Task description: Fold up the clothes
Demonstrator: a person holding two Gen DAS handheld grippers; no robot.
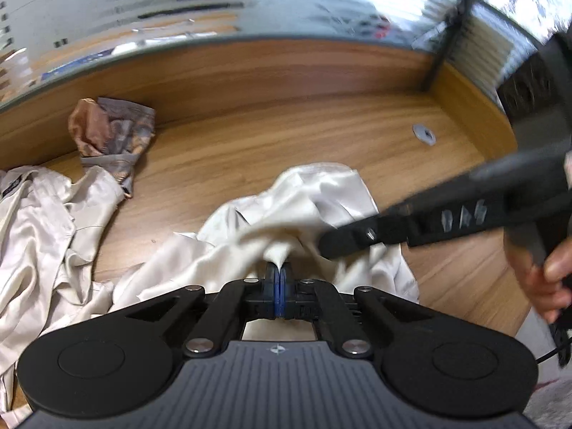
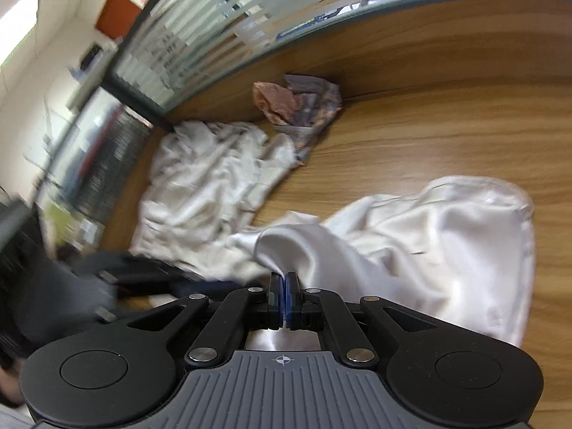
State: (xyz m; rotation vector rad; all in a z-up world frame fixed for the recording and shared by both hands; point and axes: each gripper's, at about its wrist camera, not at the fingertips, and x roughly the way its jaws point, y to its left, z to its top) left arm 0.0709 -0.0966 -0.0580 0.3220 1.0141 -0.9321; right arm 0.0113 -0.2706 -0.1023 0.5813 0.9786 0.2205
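On the wooden desk [image 1: 250,150], toward 12 o'clock from the left gripper [image 1: 278,271], lies the cream satin garment [image 1: 307,196] being worked, crumpled and only partly spread. The left gripper's jaws are closed, pinching a small peak of that fabric. In the right wrist view the right gripper [image 2: 285,280] is likewise clamped on a fold of the same garment [image 2: 447,236], whose bulk spreads toward 2 o'clock. The 2 pinch points look near each other, since the right gripper's black body [image 1: 447,214] crosses the left view from 3 o'clock, just beside the left jaws.

The step in hand seems to be lifting and spreading the garment before any fold. To do it well, the 2 grippers should probably draw apart until the held edge pulls taut, then lay the cloth flat on bare wood. Satin is slippery, so both pinches need to stay firm and the pull even, or a corner may slide out.

A second cream garment [image 2: 207,178] lies heaped at 10 o'clock, with a brown and grey patterned cloth [image 2: 304,107] bunched against the desk's back panel; the spread should stay clear of both.
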